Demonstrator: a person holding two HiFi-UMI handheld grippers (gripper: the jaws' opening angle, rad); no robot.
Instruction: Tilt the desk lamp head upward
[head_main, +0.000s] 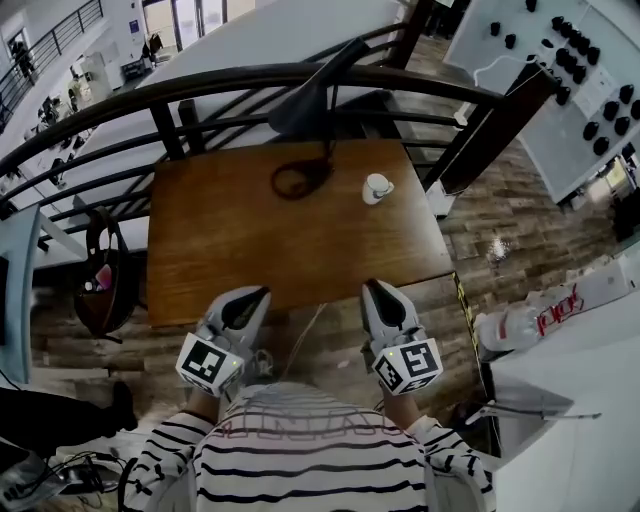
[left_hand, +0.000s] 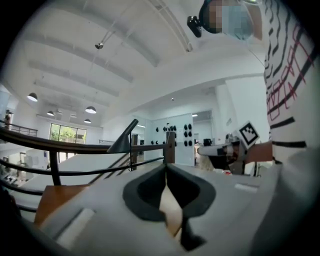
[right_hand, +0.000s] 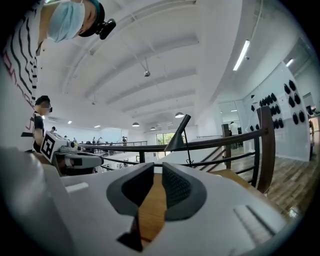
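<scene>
Approach looks to be the step in hand. The grey left gripper (head_main: 255, 293) hovers at the near edge of the brown wooden table (head_main: 230, 240), clenched on nothing. The black cone-headed desk lamp (head_main: 310, 95) stands at the far edge, well apart. The grey right gripper (head_main: 375, 285) is barely ajar and empty. Next, one gripper probably needs to reach forward and open for the head.

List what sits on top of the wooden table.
On the wooden table: a black desk lamp at the far edge and a small white cup right of its base. The lamp head hides part of that edge.
</scene>
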